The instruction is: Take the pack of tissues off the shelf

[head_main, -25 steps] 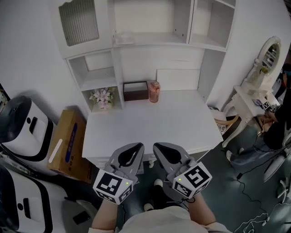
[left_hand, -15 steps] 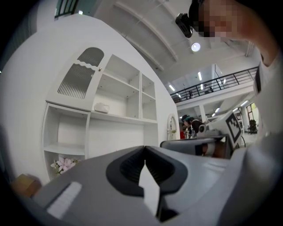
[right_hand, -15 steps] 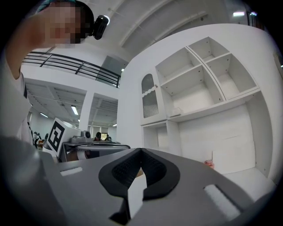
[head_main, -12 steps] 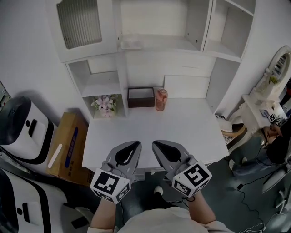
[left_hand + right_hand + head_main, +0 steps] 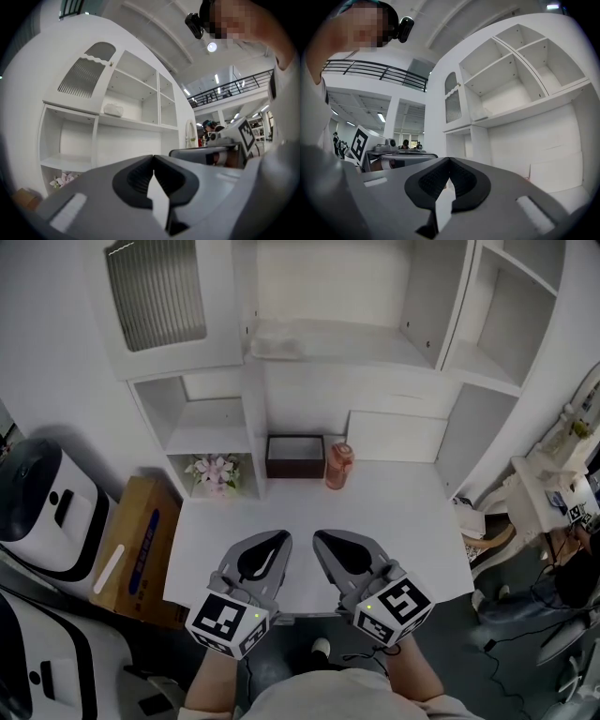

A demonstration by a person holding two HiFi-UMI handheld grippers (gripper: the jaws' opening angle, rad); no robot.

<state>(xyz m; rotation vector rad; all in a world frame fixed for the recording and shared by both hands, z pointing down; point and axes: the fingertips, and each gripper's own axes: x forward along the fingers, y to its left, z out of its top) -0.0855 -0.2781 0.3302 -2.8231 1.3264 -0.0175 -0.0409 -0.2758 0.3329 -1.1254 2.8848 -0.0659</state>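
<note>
The pack of tissues [image 5: 278, 344] is a pale soft packet lying on the white shelf unit's upper middle shelf [image 5: 375, 351], toward its left end. In the left gripper view the pack [image 5: 113, 110] sits high up and to the left of the jaws. My left gripper [image 5: 280, 537] and right gripper [image 5: 322, 537] are side by side over the front edge of the white desk [image 5: 394, 521], far below and short of the pack. Both point level at the shelves. Each has its jaws closed tip to tip with nothing between them.
On the desk's back edge stand a dark brown open box [image 5: 295, 455] and an orange jar [image 5: 339, 465]. Pink flowers [image 5: 215, 470] fill a low left cubby. A ribbed cabinet door [image 5: 155, 292] is upper left. A cardboard box [image 5: 131, 549] and white machines [image 5: 42, 502] stand left, a vanity [image 5: 562, 484] right.
Both grippers and the head have moved forward toward the desk. The shelf unit looms larger, and the grippers now reach over the desk's front edge. Both stay shut.
</note>
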